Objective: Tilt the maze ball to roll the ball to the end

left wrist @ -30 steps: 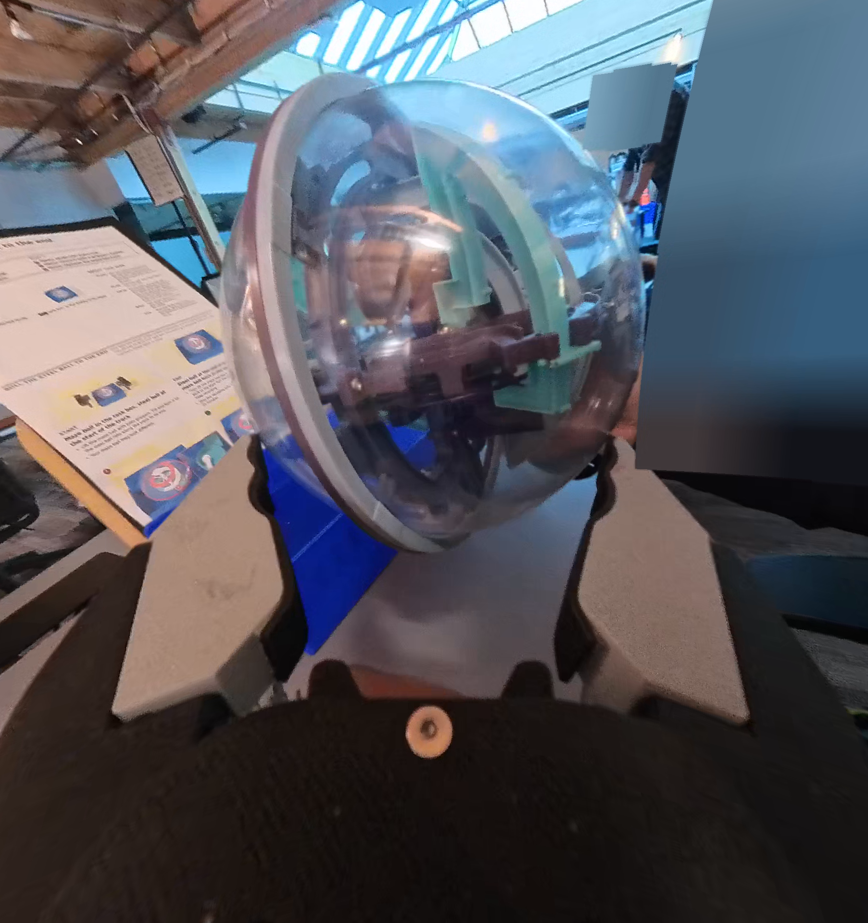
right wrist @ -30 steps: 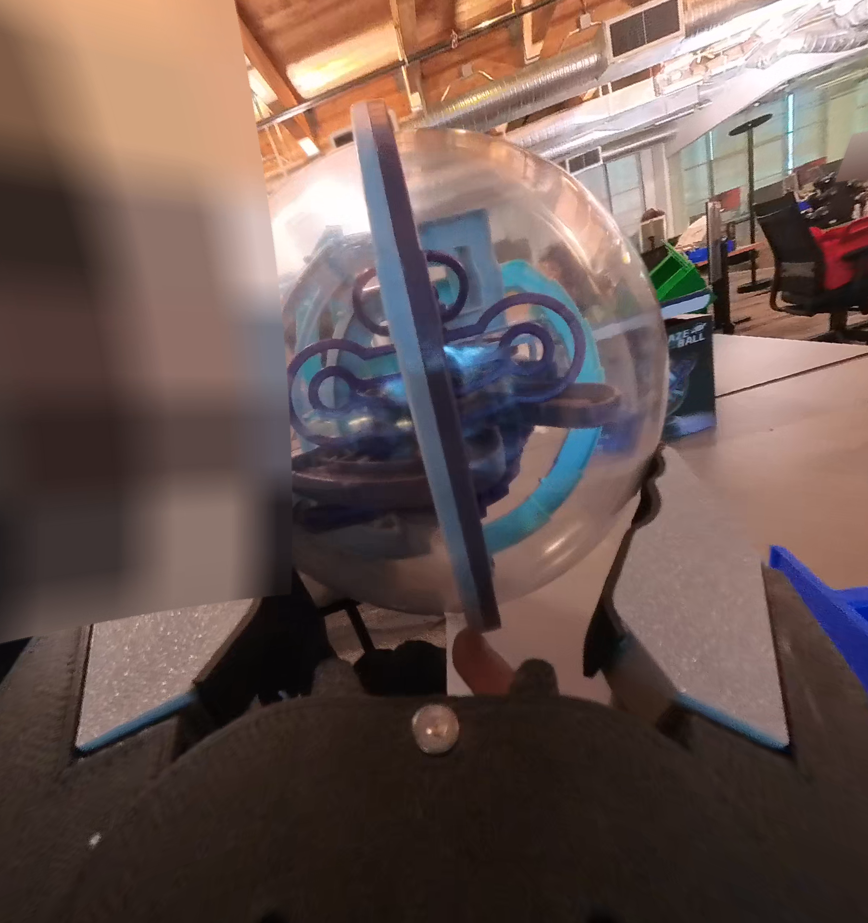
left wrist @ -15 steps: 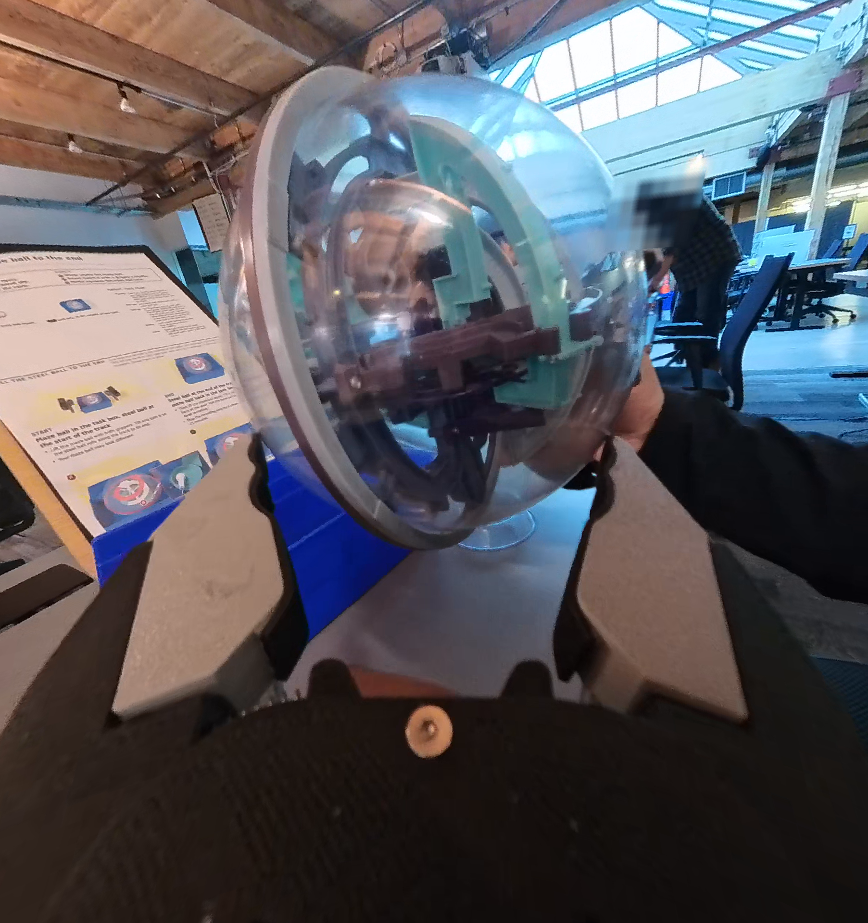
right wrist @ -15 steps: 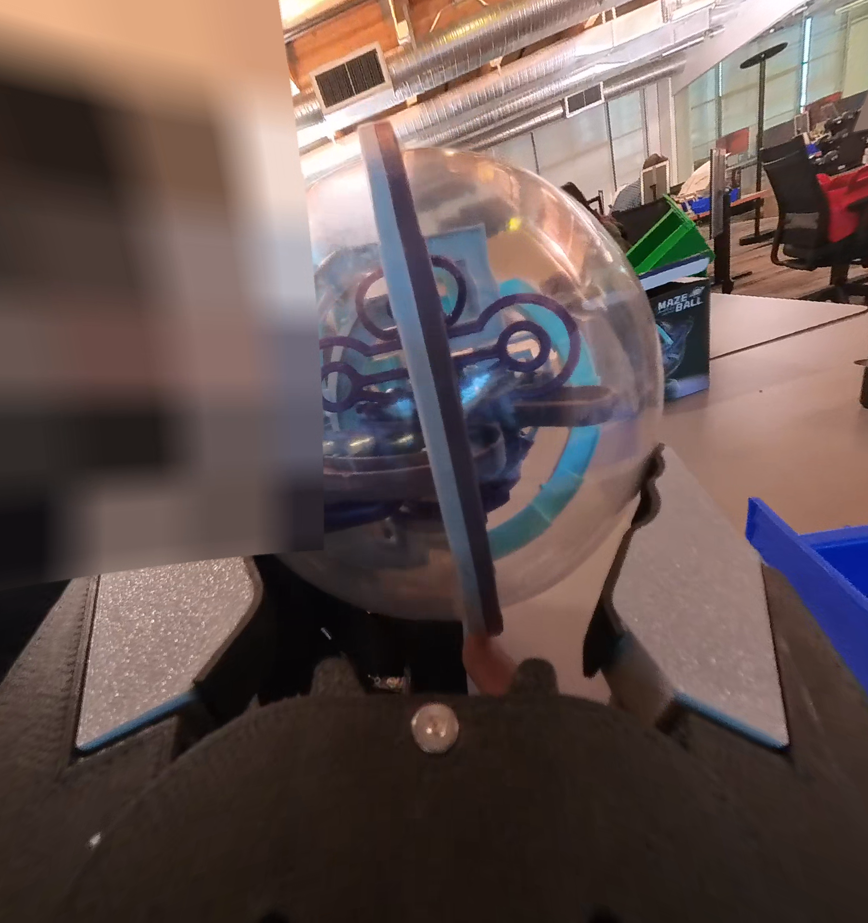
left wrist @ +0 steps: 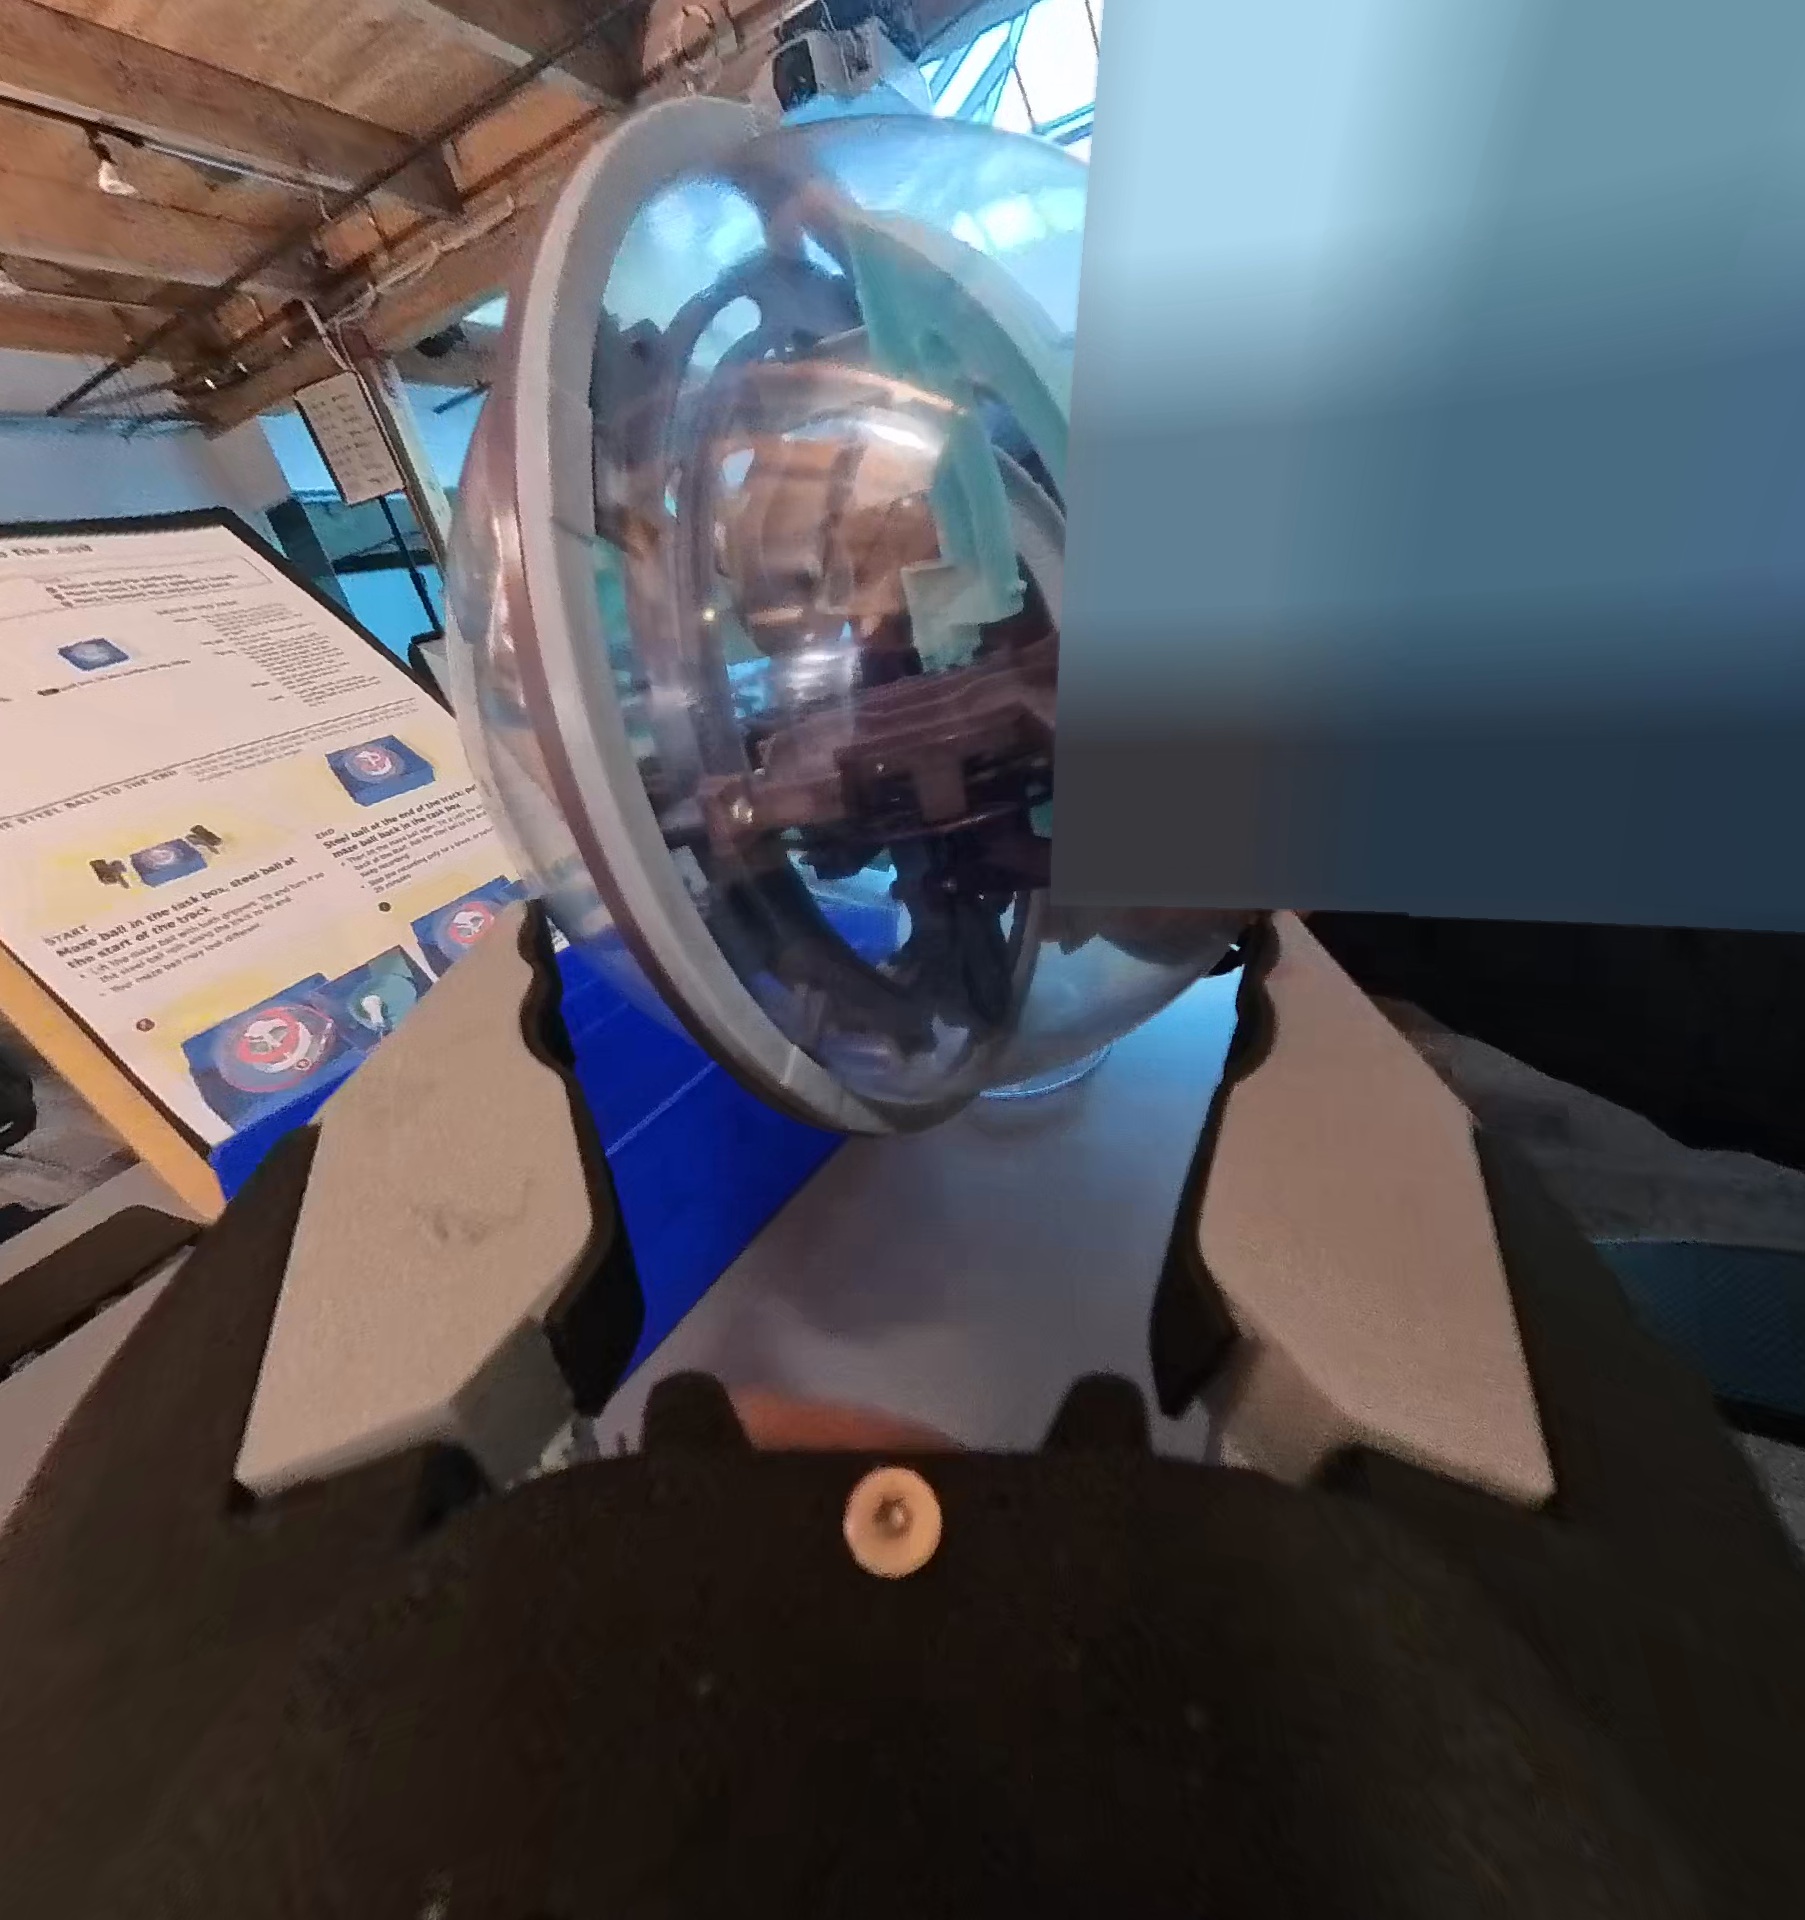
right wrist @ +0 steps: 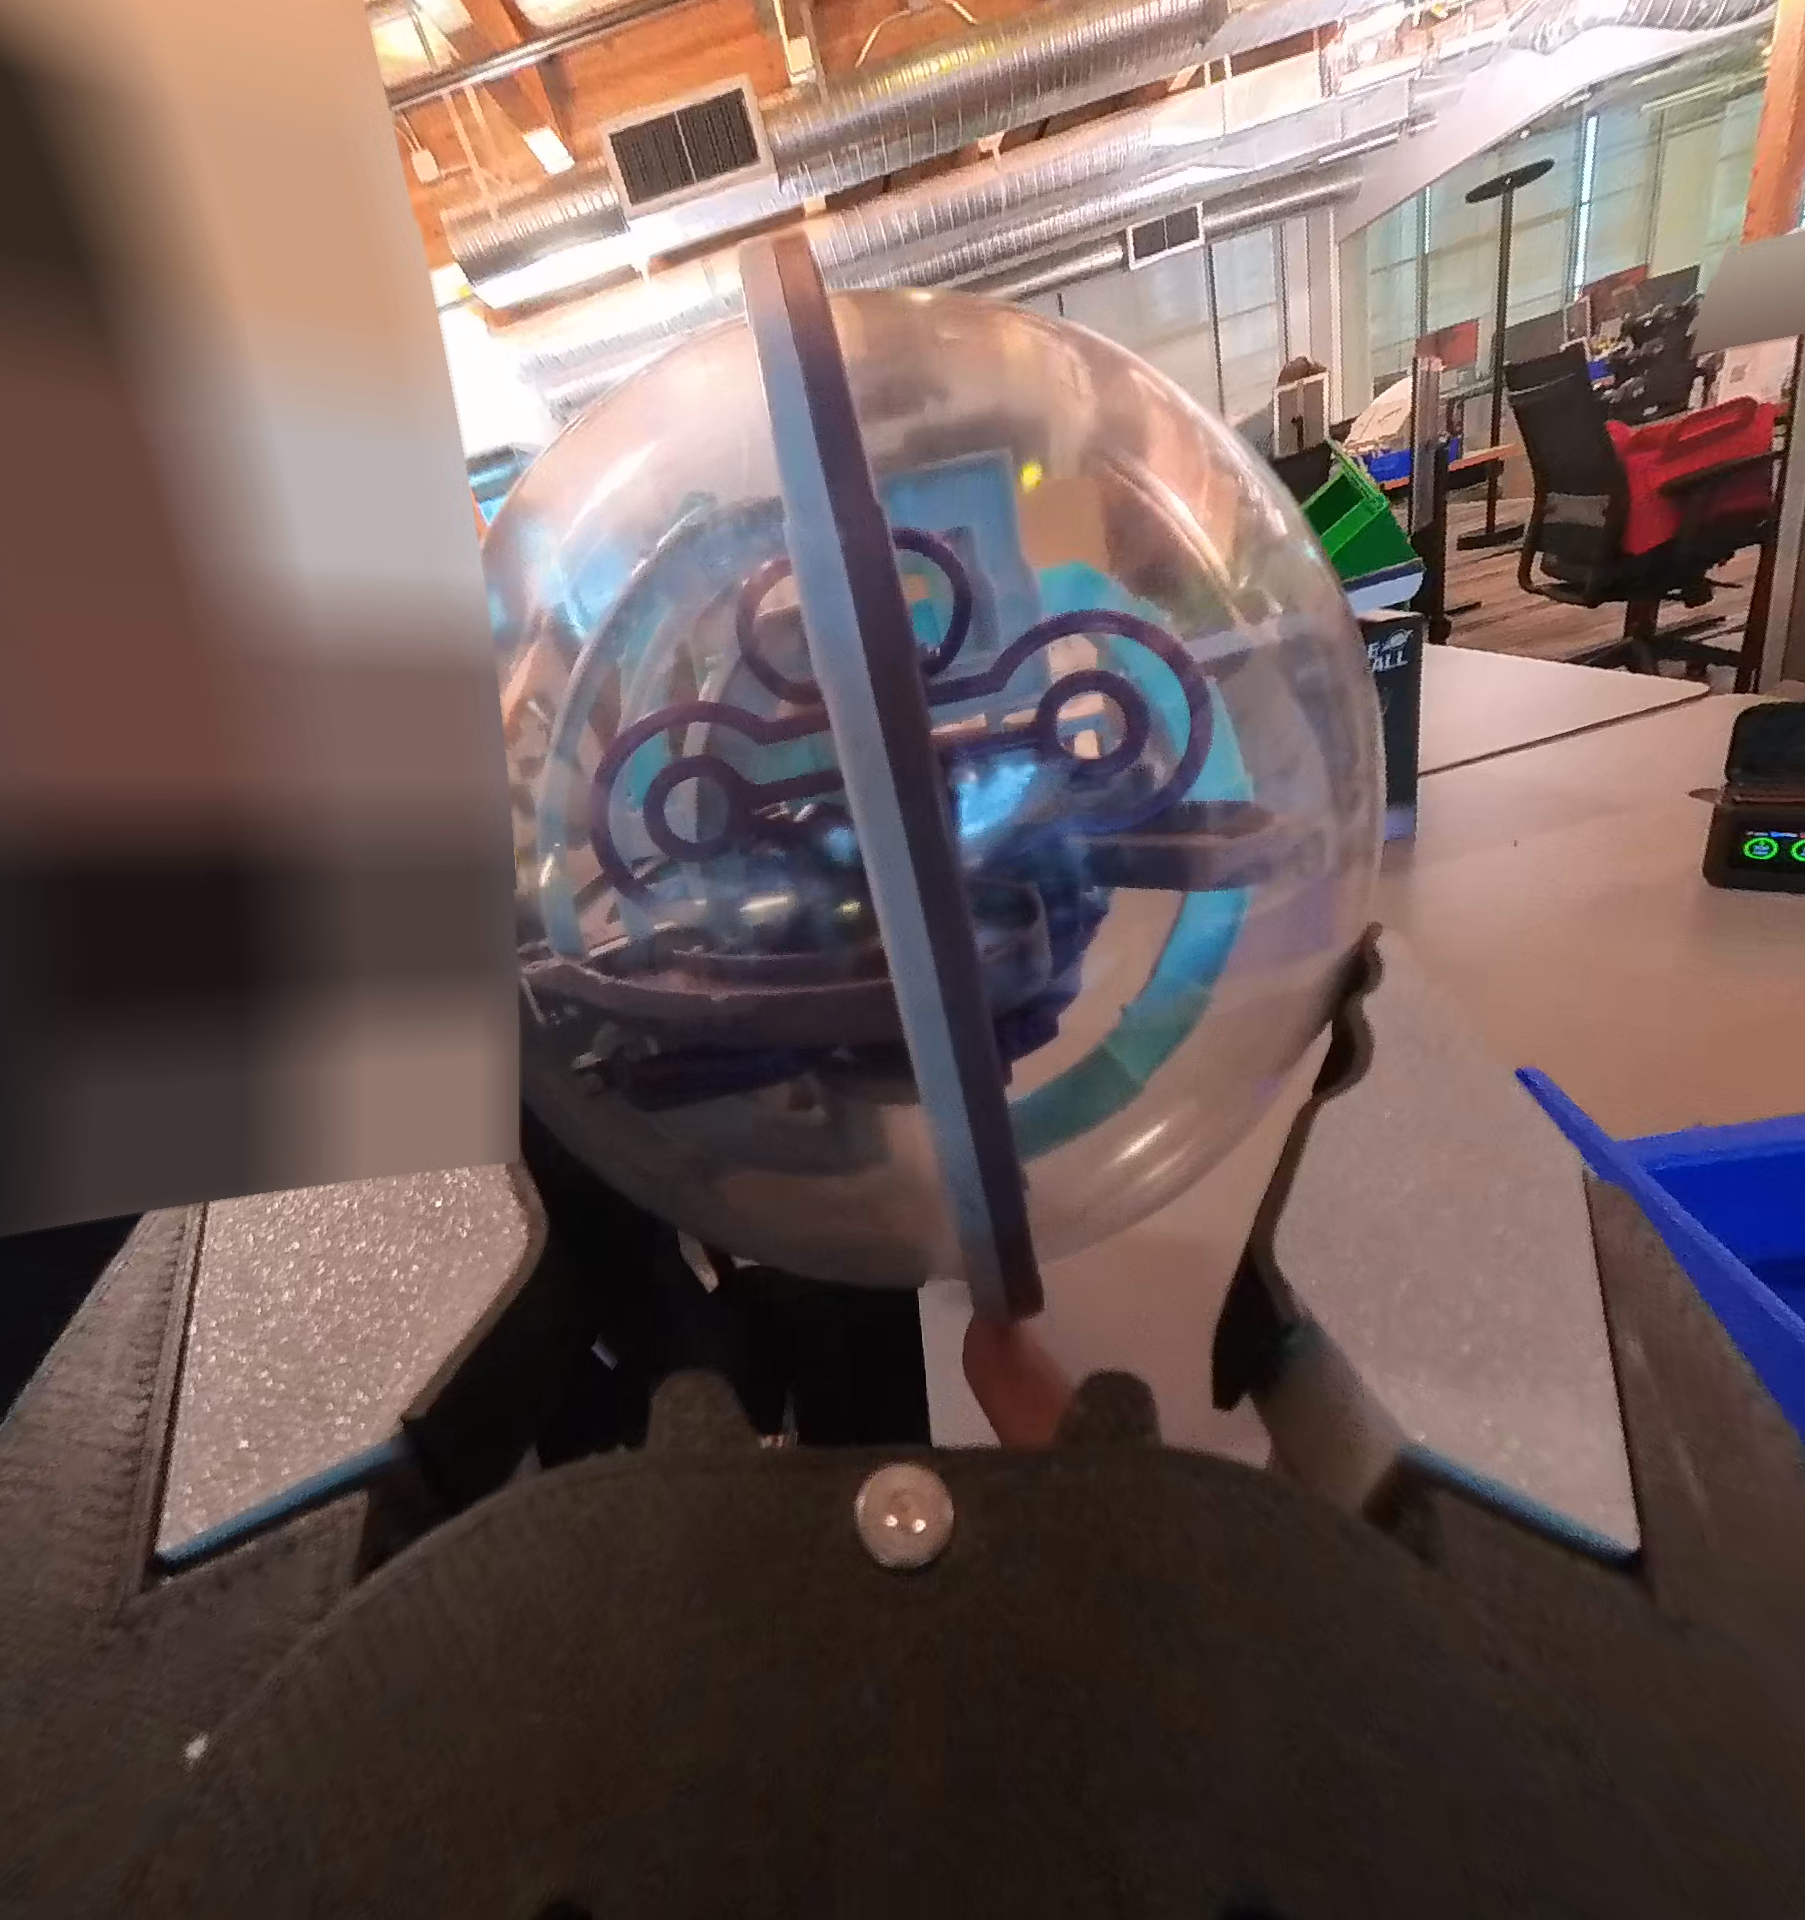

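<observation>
Looked like an open-plan office or lab in a converted industrial loft. Overhead, exposed timber beams (left wrist: 202, 156), silver ventilation ducts (right wrist: 981, 135) and a vent grille (right wrist: 685, 151). Along the far side, tall glazed walls (right wrist: 1272, 312) and a skylight, partly hidden. Farther back, black swivel chairs (right wrist: 1594, 520), one draped in red, among rows of desks. Nearby, a grey bench (right wrist: 1563, 883) with a blue plastic bin (right wrist: 1750, 1226), a green bin (right wrist: 1365, 540), a small lit device (right wrist: 1791, 821) and a propped printed instruction sheet (left wrist: 181, 790).
</observation>
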`<state>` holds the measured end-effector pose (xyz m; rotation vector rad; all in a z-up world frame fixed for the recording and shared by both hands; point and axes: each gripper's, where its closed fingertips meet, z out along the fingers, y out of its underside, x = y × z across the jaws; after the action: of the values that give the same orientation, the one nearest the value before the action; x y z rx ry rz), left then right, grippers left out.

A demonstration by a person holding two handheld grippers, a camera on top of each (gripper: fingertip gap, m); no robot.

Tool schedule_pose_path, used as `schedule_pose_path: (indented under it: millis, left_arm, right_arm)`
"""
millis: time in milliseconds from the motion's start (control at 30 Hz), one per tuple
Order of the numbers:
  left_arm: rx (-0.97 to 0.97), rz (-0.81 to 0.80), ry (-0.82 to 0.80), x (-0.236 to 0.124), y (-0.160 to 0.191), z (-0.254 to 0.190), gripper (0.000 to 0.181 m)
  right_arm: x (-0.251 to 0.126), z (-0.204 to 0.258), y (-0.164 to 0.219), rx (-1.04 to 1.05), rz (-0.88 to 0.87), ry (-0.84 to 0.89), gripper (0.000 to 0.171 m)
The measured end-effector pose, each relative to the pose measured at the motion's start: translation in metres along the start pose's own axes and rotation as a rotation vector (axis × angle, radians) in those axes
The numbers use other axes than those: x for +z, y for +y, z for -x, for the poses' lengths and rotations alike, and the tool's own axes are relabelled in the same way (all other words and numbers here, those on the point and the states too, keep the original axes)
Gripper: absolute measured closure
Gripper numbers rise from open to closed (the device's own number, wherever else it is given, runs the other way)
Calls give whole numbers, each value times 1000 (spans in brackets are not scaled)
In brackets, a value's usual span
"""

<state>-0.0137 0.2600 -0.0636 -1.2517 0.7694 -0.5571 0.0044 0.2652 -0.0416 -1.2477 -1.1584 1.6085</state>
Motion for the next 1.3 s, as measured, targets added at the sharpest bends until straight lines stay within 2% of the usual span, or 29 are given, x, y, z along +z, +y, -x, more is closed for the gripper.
schedule_pose_path:
  millis: [967, 1300]
  left_arm:
    - [158, 93, 64, 0, -8, -4, 54]
    - [34, 67, 48, 7, 9, -3, 55]
  right_arm:
    - [-5, 9, -3, -109, -124, -14, 17]
    - [-3, 5, -8, -169, 73, 134, 15]
